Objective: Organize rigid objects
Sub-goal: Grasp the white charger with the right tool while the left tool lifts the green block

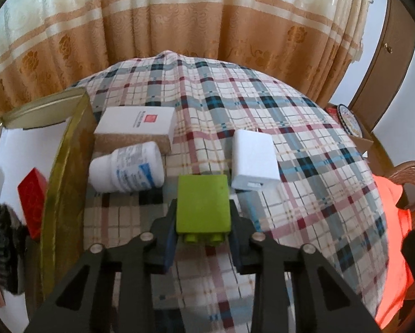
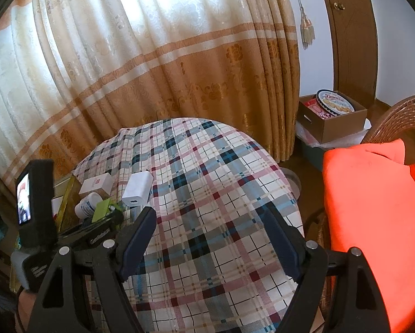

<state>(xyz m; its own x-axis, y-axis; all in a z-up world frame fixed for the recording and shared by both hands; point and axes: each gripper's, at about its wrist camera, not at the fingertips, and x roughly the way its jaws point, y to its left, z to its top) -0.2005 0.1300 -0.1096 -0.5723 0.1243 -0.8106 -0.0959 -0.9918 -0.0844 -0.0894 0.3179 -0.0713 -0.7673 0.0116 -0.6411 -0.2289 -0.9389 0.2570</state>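
Observation:
My left gripper [image 1: 203,208] is shut on a lime-green toy brick [image 1: 203,202], its pads pressing both sides just above the plaid tablecloth [image 1: 304,166]. A white pill bottle [image 1: 126,168] lies on its side to the left of the brick. Behind the bottle lies a white carton with a red logo [image 1: 136,125]. A white USB charger [image 1: 253,161] sits just right of the brick. My right gripper [image 2: 208,213] is open over bare cloth with nothing between its fingers. In the right wrist view the green brick [image 2: 102,211] and the charger [image 2: 137,188] are at the left.
A gold-walled open box [image 1: 65,166] stands at the table's left edge, with a red carton [image 1: 32,202] and a brush inside. An orange cloth [image 2: 374,208] covers a wicker chair on the right. A cardboard box holding a biscuit tin [image 2: 335,102] sits on the floor by the curtain.

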